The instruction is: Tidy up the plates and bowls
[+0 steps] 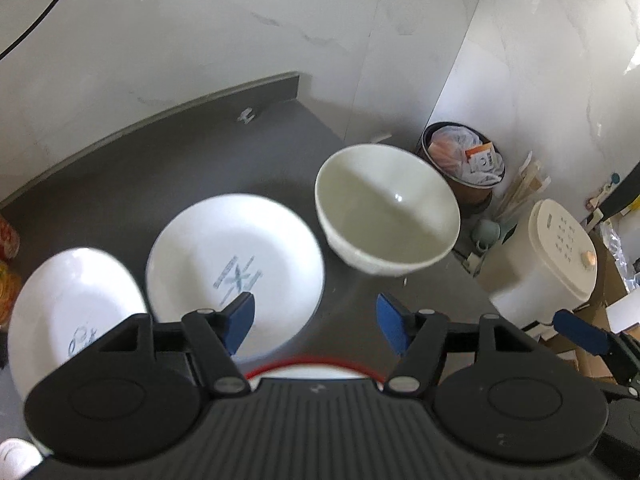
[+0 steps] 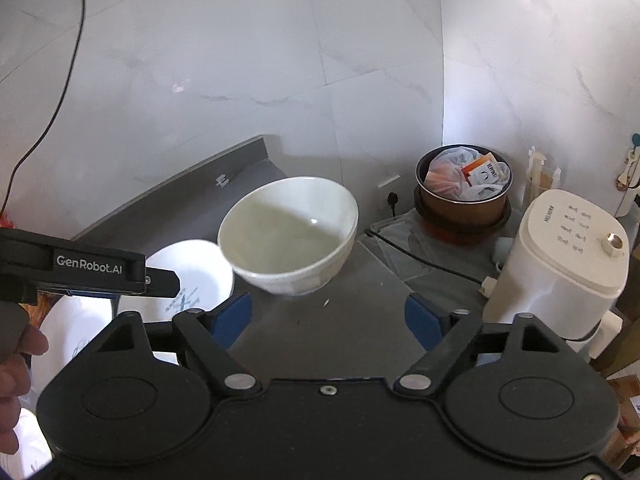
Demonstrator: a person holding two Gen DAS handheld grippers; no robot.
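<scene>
White bowl (image 1: 387, 210) in the middle right of the left wrist view, on the dark grey counter (image 1: 200, 152), mouth up and tipped a little toward the camera. Round, so no long side to tell. Same bowl (image 2: 288, 236) in the middle of the right wrist view, near the counter's far right edge.

Two white plates at the lower left, lying flat, faces up: one plate with a blue mark (image 1: 236, 276) just left of the bowl, another plate (image 1: 72, 312) further left, rims close together. A red-rimmed dish (image 1: 312, 366) peeking out at the bottom, mostly hidden behind the gripper body.

Left gripper (image 1: 316, 320) spread wide with nothing between the blue pads, just in front of the bowl, over the plate's edge. Right gripper (image 2: 328, 316) also spread wide, holding nothing, bowl just ahead of it. Nothing between either gripper and the bowl.

Off the counter at the right: a pot full of bags and packets (image 2: 464, 184), a white cooker (image 2: 560, 272) with small writing too tiny to read, a black cord (image 2: 420, 258). A hand (image 2: 16, 368) at the left edge. "GenRobot.AI" in white letters on the other gripper at the left of the right wrist view.
</scene>
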